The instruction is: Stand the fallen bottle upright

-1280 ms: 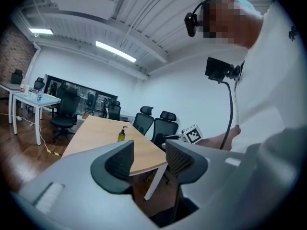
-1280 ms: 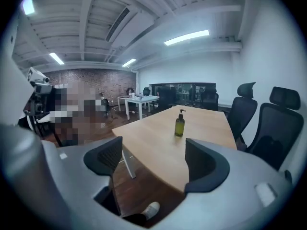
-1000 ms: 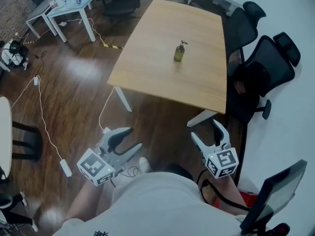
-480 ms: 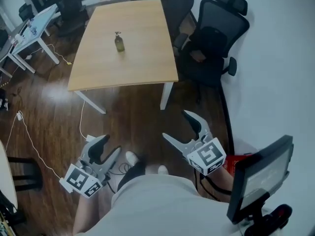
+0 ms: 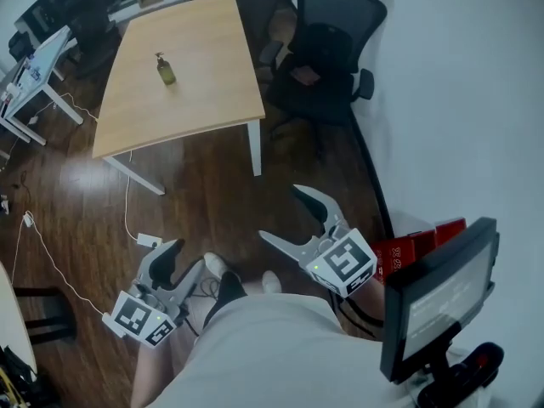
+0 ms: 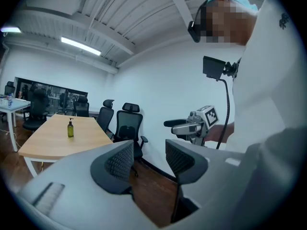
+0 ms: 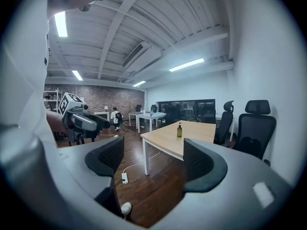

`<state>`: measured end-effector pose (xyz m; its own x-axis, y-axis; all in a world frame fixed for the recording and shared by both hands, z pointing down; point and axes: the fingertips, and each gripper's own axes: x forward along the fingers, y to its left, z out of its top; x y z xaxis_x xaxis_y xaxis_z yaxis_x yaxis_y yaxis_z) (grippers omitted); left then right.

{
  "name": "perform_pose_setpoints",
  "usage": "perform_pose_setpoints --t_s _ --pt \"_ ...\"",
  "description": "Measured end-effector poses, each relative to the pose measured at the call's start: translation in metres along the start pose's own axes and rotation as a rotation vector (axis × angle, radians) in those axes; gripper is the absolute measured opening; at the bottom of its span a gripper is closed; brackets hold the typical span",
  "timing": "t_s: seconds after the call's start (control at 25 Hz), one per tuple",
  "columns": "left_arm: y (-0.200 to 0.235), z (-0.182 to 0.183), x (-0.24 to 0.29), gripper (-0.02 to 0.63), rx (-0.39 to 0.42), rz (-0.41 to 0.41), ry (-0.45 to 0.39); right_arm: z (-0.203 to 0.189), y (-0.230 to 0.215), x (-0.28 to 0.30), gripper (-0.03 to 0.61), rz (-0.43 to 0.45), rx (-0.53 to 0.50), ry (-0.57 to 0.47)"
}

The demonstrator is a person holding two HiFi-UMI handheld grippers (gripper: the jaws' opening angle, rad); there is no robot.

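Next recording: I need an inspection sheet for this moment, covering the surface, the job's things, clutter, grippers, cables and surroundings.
Surface: wooden table, standing well away from the person.
Job's things: bottle stands upright on the table, pump top up; nothing touches it.
Clutter: nothing seen on the table besides the bottle.
Grippers: left hand-held gripper and right hand-held gripper are both open with nothing between the jaws, held low near the person's body.
Cables: white cable runs over the dark floor from the table to a power strip.
Surroundings: black office chair beside the table; monitor at the person's right; white desk beyond the table.
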<state>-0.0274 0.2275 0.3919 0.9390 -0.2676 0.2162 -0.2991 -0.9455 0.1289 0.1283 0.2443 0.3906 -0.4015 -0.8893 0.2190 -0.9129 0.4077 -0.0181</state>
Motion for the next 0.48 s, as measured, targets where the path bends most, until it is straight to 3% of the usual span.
perform_pose_setpoints --t_s 0.48 --pt "-0.016 -0.012 -0.014 0.199 -0.031 0.031 -0.003 -0.006 0.01 -0.019 0.38 0.003 -0.019 0.008"
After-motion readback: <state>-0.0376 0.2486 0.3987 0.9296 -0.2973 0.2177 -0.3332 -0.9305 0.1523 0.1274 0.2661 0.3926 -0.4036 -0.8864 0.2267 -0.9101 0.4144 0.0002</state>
